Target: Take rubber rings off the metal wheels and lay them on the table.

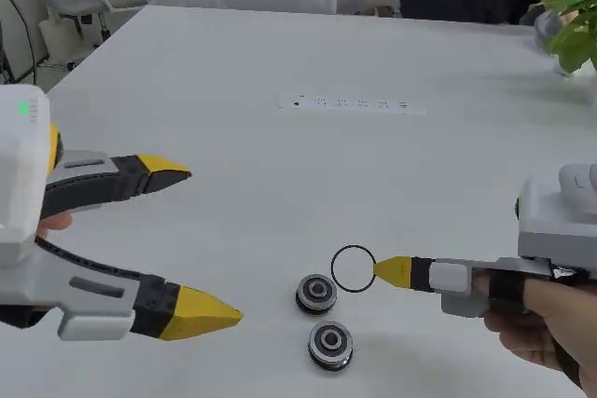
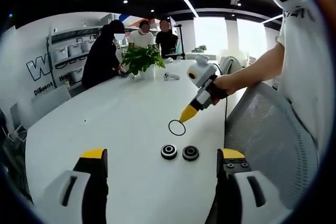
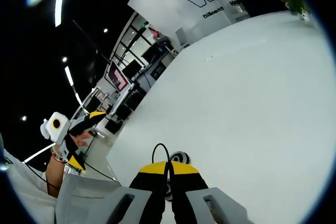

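Two metal wheels (image 1: 316,293) (image 1: 331,343) with dark rims sit near the table's front edge; they appear again in the left gripper view (image 2: 169,151) (image 2: 190,153). My right gripper (image 1: 381,272) is shut on a thin black rubber ring (image 1: 353,268), held just above and right of the nearer wheel. The ring (image 3: 160,156) pokes up from the closed yellow tips (image 3: 168,169) in the right gripper view. My left gripper (image 1: 201,241) stands open to the left of the wheels, nothing between its yellow tips (image 2: 160,156).
A white power strip (image 1: 352,103) lies across the middle of the white table (image 1: 280,165). A potted plant (image 1: 576,20) stands at the far right, chairs behind the far edge. Several people stand by the plant (image 2: 140,59).
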Demonstrator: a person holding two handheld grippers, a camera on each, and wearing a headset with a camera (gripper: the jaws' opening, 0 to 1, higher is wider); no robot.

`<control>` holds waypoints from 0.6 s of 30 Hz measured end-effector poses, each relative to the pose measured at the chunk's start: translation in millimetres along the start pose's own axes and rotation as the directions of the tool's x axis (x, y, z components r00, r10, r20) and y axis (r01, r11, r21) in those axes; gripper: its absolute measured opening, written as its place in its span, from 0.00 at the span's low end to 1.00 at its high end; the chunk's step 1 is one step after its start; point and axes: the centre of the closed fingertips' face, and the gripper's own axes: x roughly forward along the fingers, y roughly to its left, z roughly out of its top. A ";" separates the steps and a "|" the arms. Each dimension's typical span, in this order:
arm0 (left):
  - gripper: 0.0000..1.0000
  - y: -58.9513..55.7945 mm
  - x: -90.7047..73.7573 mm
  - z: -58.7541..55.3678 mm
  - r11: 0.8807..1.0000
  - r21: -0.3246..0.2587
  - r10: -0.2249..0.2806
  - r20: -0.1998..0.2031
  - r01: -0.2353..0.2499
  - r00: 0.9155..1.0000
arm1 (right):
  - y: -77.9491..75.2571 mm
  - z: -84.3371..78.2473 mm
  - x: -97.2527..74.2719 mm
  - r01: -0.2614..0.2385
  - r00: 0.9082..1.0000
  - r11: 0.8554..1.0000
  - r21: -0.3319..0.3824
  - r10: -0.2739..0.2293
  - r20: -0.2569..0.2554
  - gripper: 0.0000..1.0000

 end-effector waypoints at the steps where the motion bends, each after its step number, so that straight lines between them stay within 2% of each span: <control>1: 0.84 0.8 -2.6 -2.1 1.000 -0.005 0.009 0.000 -0.009 1.000 | 0.3 0.1 0.0 0.000 1.000 1.000 0.000 0.000 0.000 0.00; 9: 0.84 1.5 -23.4 -26.5 0.993 -0.091 0.075 0.005 -0.074 0.997 | 1.9 -0.1 -0.7 -0.006 1.000 1.000 0.005 0.006 0.001 0.00; 13: 0.84 -1.2 -29.7 -42.9 0.988 -0.122 0.092 -0.028 -0.095 0.995 | 2.5 0.8 -1.4 -0.010 1.000 1.000 0.008 0.010 0.006 0.00; 18: 0.84 -0.3 -35.8 -52.1 0.979 -0.161 0.126 -0.026 -0.128 0.992 | 2.6 2.1 -2.7 -0.013 1.000 1.000 0.013 0.013 0.012 0.00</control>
